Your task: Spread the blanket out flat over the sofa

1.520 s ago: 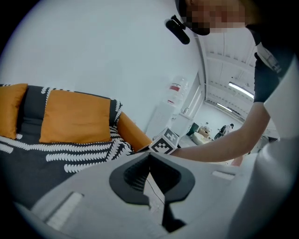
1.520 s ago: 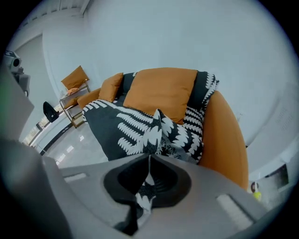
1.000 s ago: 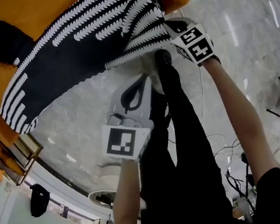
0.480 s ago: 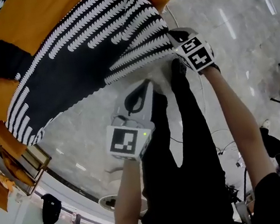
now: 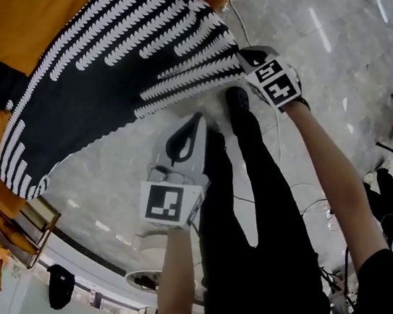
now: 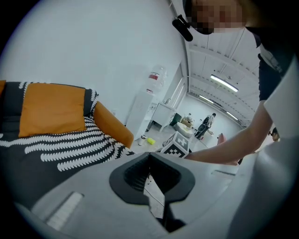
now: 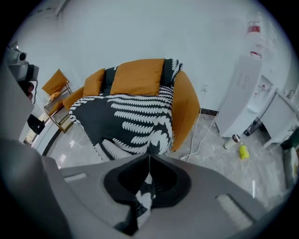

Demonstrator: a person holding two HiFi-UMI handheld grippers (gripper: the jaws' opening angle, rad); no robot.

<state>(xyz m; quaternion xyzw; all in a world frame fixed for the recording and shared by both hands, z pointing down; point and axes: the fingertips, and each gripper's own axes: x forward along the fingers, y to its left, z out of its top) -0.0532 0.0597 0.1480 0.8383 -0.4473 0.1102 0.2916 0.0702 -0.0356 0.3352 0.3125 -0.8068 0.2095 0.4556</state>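
A black blanket (image 5: 109, 63) with white leaf-like stripes lies draped over the orange sofa (image 5: 37, 23), and its lower edge hangs off the seat front. My right gripper (image 5: 243, 65) is shut on the blanket's near right corner, just off the sofa's arm. In the right gripper view the black-and-white blanket (image 7: 135, 116) runs into the right gripper (image 7: 148, 163), pinched between the closed jaws. My left gripper (image 5: 197, 119) hovers over the floor in front of the sofa, shut, with nothing in it. In the left gripper view the left gripper (image 6: 149, 156) shows only floor past its tips.
The person's black-clad legs (image 5: 254, 202) stand on the marble floor between the grippers. A white cable (image 7: 201, 135), a yellow bottle (image 7: 243, 150) and a white dispenser (image 7: 240, 93) are right of the sofa. A gold-framed side table (image 7: 56, 107) stands to its left.
My right gripper has drawn the blanket's corner a little away from the sofa, and the edge looks tauter. My left gripper has shifted slightly sideways, still shut with nothing in it.
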